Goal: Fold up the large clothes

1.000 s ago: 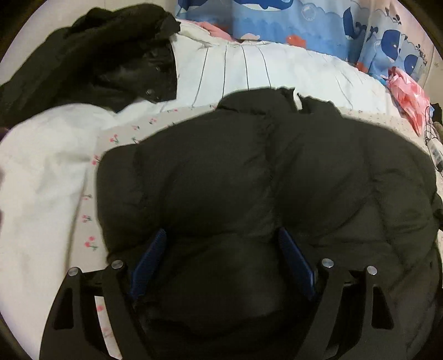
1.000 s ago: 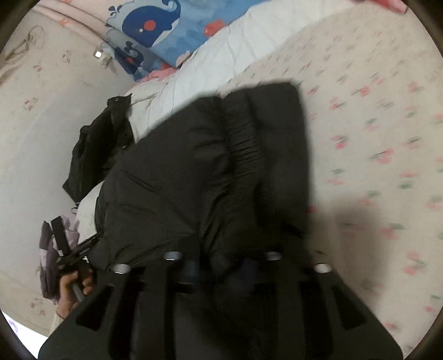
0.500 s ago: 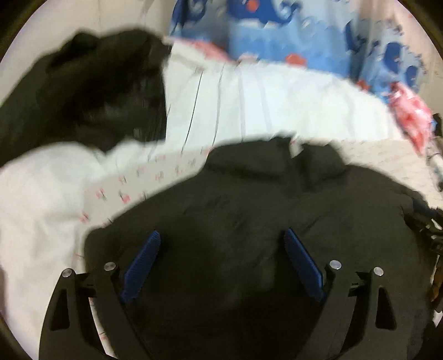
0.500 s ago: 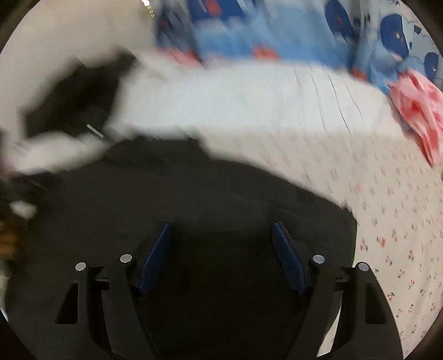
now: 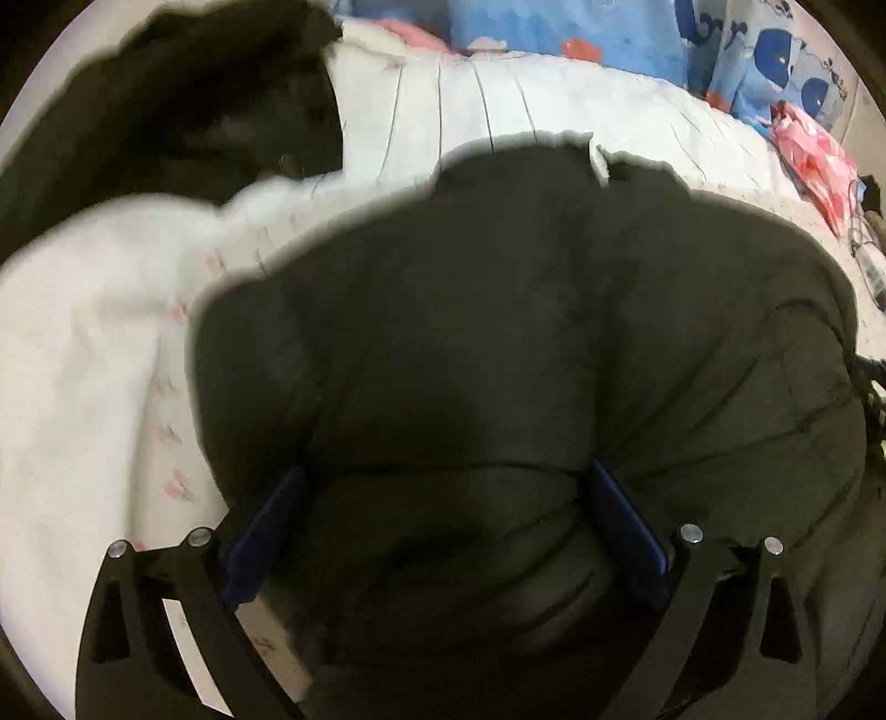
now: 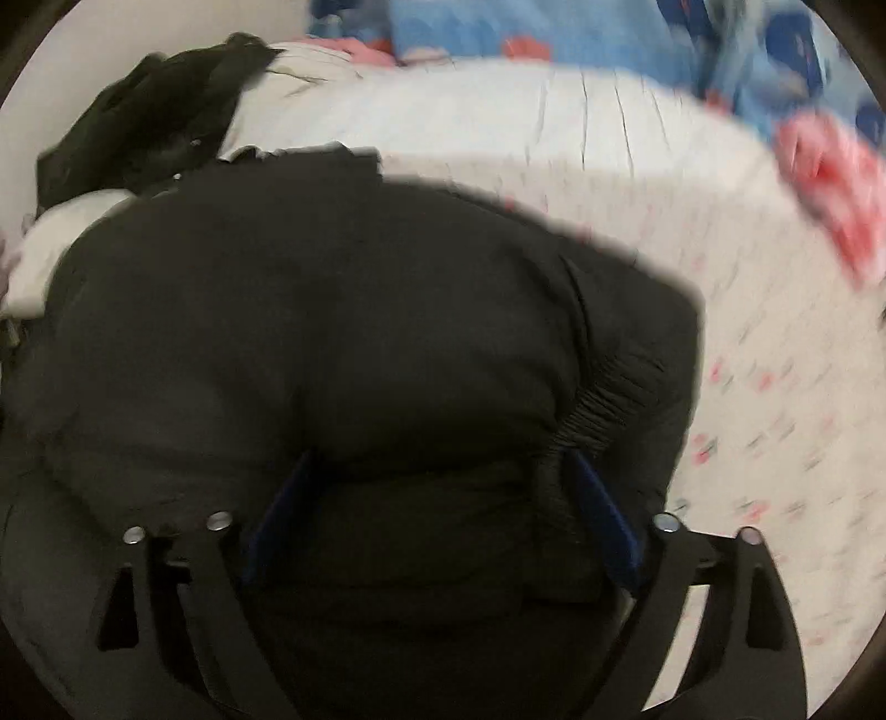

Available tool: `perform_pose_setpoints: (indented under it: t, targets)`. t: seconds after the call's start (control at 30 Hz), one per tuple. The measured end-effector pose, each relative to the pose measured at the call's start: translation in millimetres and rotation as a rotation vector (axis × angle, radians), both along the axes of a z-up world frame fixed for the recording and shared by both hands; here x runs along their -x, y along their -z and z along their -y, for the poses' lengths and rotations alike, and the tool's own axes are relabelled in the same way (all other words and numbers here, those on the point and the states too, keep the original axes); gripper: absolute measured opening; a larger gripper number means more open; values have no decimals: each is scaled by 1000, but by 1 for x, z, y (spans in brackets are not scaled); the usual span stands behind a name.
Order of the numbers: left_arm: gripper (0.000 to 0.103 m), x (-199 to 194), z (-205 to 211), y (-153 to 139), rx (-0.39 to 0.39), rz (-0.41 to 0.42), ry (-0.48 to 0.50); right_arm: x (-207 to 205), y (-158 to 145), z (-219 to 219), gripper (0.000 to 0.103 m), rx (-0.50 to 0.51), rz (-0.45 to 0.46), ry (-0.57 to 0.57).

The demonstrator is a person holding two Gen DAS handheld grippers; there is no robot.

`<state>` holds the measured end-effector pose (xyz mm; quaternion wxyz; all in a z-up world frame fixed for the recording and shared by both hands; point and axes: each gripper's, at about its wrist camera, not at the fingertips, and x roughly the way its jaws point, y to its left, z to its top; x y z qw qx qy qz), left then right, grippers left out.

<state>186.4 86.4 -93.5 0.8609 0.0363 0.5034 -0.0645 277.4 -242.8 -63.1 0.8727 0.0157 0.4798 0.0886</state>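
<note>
A black puffer jacket [image 5: 526,343] lies folded on the flowered bed sheet [image 5: 166,432], collar toward the far side. It fills the middle of the right wrist view [image 6: 332,332], where an elastic cuff [image 6: 598,404] shows on its right side. My left gripper [image 5: 443,520] is open, its blue pads spread wide and pressed down on the near part of the jacket. My right gripper [image 6: 437,504] is open too, pads spread on the jacket's near right part, next to the cuff.
A second black garment [image 5: 183,111] is heaped at the far left on a white quilt [image 5: 498,105]. Blue whale-print bedding [image 5: 747,50] and a pink item [image 5: 808,160] lie at the far right. A cable [image 5: 864,255] lies at the right edge.
My right gripper let go of the sleeve it was shut on, opened, and swung over the jacket. My left gripper stayed open, lifted a little, then came back down on the jacket.
</note>
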Motion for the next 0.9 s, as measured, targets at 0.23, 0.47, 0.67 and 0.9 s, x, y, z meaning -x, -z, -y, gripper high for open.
perform_pose_setpoints:
  t: [0.23, 0.47, 0.67, 0.9]
  targets:
    - [96, 116, -76, -94, 225, 35, 14, 127, -63, 67, 96, -242, -30, -36]
    - [96, 245, -123, -60, 341, -153, -14, 253, -8, 104, 96, -493, -256, -37]
    - [96, 304, -129, -37, 301, -191, -42, 293, 13, 99, 96, -630, -349, -73]
    - [96, 320, -153, -18, 417, -240, -132, 319, 20, 67, 96, -761, -349, -120]
